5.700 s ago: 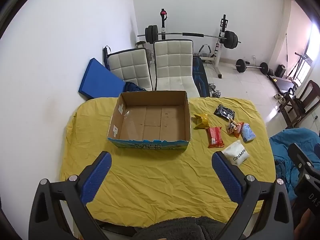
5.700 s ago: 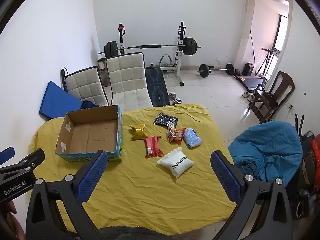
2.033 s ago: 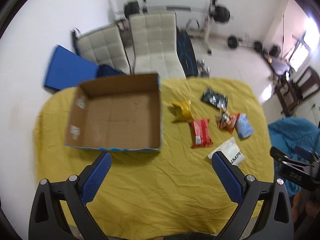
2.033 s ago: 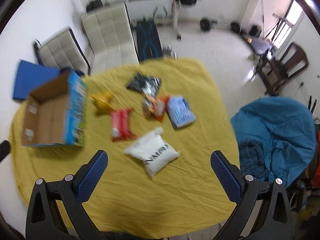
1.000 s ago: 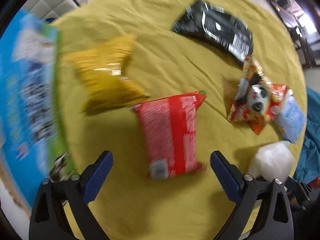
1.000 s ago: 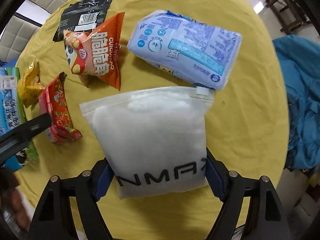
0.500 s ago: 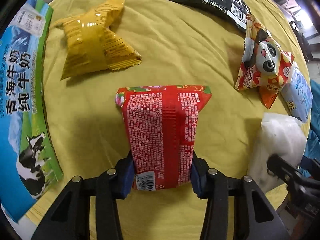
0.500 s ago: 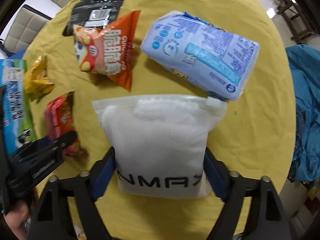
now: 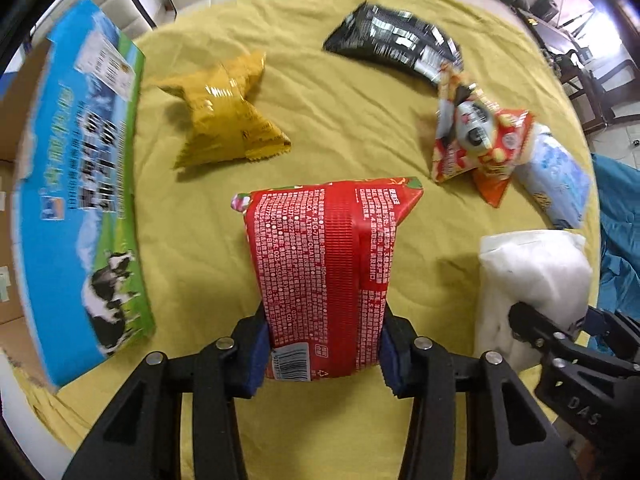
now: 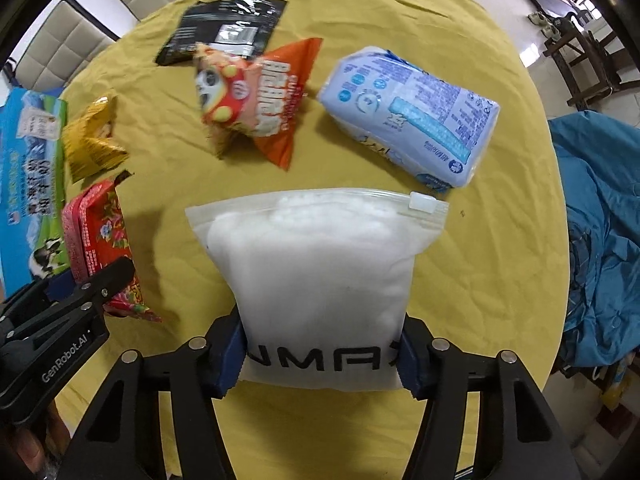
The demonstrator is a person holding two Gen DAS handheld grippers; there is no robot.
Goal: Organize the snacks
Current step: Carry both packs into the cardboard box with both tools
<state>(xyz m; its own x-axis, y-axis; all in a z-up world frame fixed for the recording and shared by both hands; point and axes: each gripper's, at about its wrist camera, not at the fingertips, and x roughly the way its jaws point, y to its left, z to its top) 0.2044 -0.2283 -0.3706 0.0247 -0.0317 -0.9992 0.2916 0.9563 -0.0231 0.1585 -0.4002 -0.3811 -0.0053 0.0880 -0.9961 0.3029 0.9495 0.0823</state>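
Snacks are gripped on both sides: left gripper [image 9: 322, 354] clamps the red packet [image 9: 326, 276] at its bottom end, right gripper [image 10: 320, 358] the white zip bag [image 10: 320, 268]. Both look light, soft and crushable; cardboard box [image 9: 76, 184] waits at nine o'clock.

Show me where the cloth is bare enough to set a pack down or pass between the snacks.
Bare cloth lies between the yellow pack and the black pack, and near the edge beyond the white zip bag. It is crowded where the panda pack, blue pack and black pack bunch together.
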